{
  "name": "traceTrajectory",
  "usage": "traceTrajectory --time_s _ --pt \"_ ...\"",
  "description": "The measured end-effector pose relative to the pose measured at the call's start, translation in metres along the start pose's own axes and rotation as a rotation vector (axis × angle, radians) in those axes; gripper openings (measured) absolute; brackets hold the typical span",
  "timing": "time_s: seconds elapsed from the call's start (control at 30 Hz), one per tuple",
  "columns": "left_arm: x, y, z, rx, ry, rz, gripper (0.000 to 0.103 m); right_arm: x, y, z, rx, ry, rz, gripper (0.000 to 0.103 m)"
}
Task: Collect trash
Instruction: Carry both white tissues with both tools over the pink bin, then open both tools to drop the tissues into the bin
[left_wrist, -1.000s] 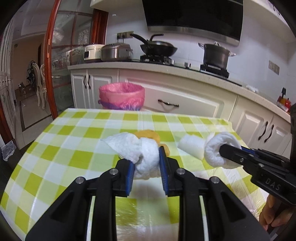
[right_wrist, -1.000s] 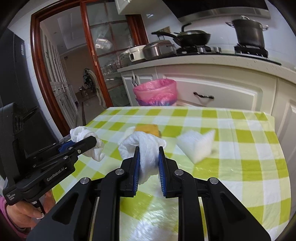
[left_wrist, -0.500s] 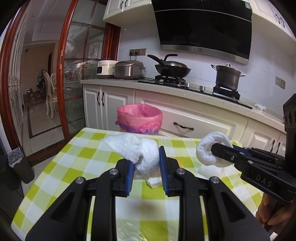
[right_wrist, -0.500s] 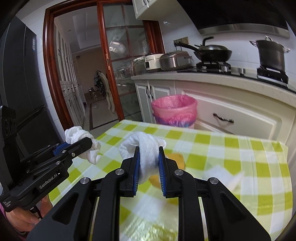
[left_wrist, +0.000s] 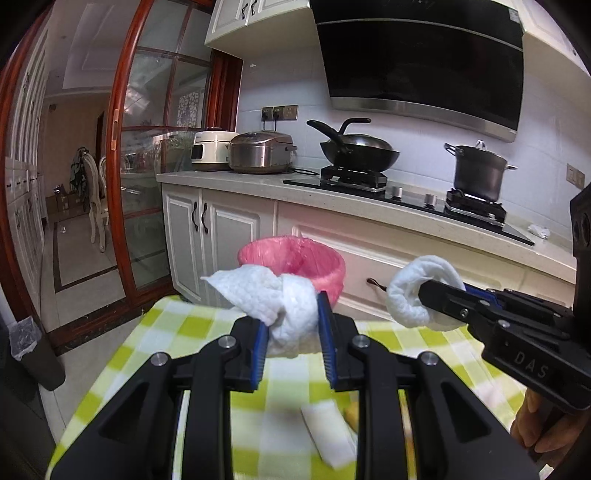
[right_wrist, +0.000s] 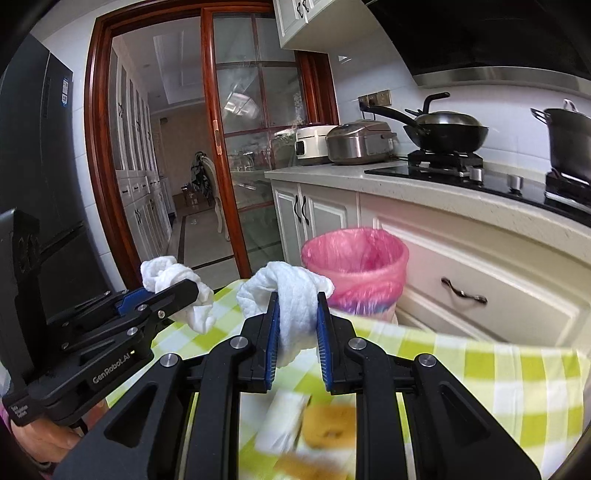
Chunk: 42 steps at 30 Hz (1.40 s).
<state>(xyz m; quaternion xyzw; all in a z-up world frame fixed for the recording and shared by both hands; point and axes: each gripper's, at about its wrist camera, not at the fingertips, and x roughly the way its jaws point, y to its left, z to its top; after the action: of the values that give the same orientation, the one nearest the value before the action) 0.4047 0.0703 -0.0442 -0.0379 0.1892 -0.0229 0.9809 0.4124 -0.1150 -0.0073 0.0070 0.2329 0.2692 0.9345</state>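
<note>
Both grippers have risen off the counter (left_wrist: 155, 332) over the last second and swung toward the pink-lined bin (left_wrist: 295, 264), which 1 second ago sat far beyond the checked cloth and now lies just ahead of the fingertips.

The left gripper (left_wrist: 291, 325) is closed on a crumpled white tissue (left_wrist: 273, 295), its blue pads pressing the wad from both sides. The right gripper (right_wrist: 295, 325) is likewise clamped on a second white tissue (right_wrist: 291, 291), with the bin's rim (right_wrist: 354, 251) just ahead of it and slightly to its right.

Below and behind the fingers, 2 more pieces remain on the counter: a white block (left_wrist: 328, 432) and an orange sponge-like piece (right_wrist: 328, 424), both motion-blurred.

So the pickup looks done for 2 items, and the carry is nearly over. Each gripper probably needs to reach over the bin's opening before letting go, since both seem short of it.
</note>
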Motion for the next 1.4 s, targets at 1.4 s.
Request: traceTrajectory --time_s 1.4 --pt "0.314 0.071 0.046 -0.041 0.110 0.008 0.063 0.296 -0.169 0.066 0.034 0.139 -0.010 0.042"
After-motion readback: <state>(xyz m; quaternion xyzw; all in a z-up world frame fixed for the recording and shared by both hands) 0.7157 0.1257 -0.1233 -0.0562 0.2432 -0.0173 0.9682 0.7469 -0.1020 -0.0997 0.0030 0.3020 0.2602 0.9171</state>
